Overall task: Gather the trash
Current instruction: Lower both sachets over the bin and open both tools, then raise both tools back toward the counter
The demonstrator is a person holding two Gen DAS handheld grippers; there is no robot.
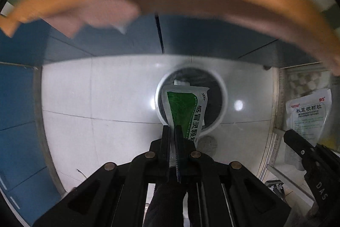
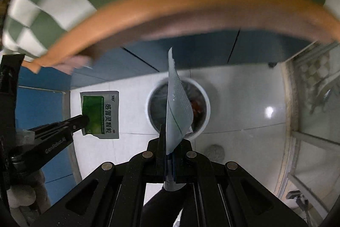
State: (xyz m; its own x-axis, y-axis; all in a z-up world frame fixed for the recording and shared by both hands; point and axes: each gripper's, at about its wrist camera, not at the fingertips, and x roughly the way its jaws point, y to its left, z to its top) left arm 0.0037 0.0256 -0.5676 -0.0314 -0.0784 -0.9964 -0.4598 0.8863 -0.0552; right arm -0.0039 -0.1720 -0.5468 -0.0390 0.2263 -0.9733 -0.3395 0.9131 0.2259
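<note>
l claw (image 1: 174, 131) clamped on green sachet (image 1: 184, 112), r claw (image 2: 170, 142) pinching white sachet (image 2: 177, 110); both above bin (image 2: 207, 107).

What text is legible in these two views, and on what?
"999" and "感冒灵颗粒": green sachet held by the left gripper.
"板蓝根颗粒": white sachet held by the right gripper; its red logos and fine print are too small to read.
"GenRobot.AI": left gripper body, right wrist view.
"DAS": right gripper body, left wrist view.
</note>
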